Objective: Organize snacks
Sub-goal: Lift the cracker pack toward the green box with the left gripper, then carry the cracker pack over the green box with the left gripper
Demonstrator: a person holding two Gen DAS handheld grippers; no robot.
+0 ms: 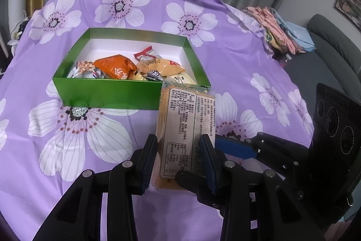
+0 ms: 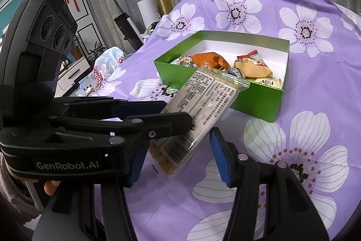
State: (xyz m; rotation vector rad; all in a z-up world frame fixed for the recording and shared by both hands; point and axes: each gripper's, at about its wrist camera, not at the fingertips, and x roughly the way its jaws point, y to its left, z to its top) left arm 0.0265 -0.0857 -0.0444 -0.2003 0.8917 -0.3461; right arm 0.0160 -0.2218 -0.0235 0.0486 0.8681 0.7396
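A long cracker packet (image 1: pixel 187 125) with a printed white label is clamped near its lower end by my left gripper (image 1: pixel 179 150), which is shut on it. The packet's far tip rests at the right front corner of the green box (image 1: pixel 108 92). That box holds several wrapped snacks, among them an orange packet (image 1: pixel 117 67). In the right wrist view the left gripper (image 2: pixel 178 113) reaches in from the left with the packet (image 2: pixel 209 94), in front of the box (image 2: pixel 248 103). My right gripper (image 2: pixel 178 146) stands open, its blue pads (image 2: pixel 220 157) either side of the packet's barcode end without pressing it.
A purple flowered cloth (image 1: pixel 67 128) covers the table. Folded clothes (image 1: pixel 282 31) lie at its far right edge, with a grey sofa (image 1: pixel 327 42) beyond. A white plastic bag (image 2: pixel 106 67) sits at the cloth's left edge, and a stick vacuum (image 2: pixel 126 24) stands behind it.
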